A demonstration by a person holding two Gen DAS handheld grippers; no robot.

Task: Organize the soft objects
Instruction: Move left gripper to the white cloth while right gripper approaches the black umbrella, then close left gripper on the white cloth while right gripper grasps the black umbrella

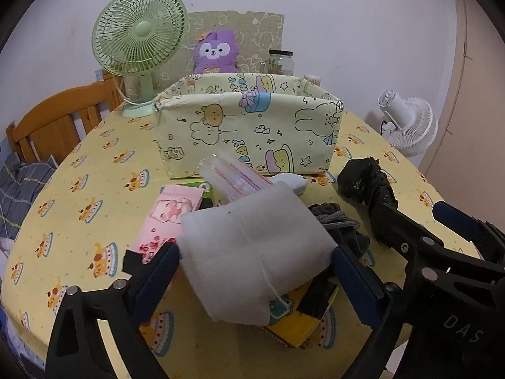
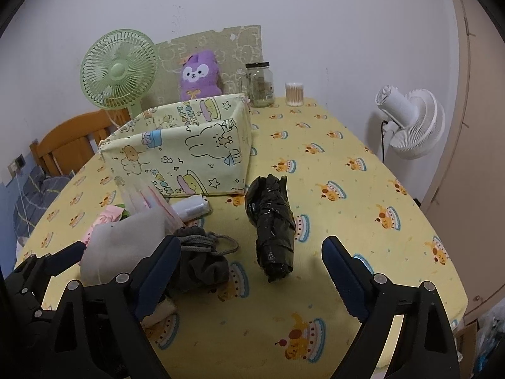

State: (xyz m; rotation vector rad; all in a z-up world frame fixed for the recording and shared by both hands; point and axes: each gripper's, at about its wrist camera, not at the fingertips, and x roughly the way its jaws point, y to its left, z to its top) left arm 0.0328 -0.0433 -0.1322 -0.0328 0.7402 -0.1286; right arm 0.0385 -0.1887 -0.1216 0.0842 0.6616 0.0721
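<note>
My left gripper (image 1: 254,260) is open and low over a pile of soft things. A white fabric pouch (image 1: 252,246) fills the gap between its blue pads, its edges right at both. Beside the pouch lie a pink packet (image 1: 167,218), clear zip bags (image 1: 233,180), a white roll (image 1: 295,183) and a grey drawstring bag (image 1: 337,221). My right gripper (image 2: 252,265) is open. A black plastic bundle (image 2: 274,230) lies on the cloth between and ahead of its fingers, untouched. The grey drawstring bag (image 2: 202,259) sits against its left finger. A cartoon-print fabric box (image 1: 249,132) stands open behind the pile.
A purple plush (image 1: 216,52) sits behind the box. A green fan (image 1: 139,38) stands at the back left, and a glass jar (image 2: 259,85) and swab cup (image 2: 294,94) at the back. A white fan (image 2: 407,123) stands off the table's right edge, a wooden chair (image 1: 60,120) to the left.
</note>
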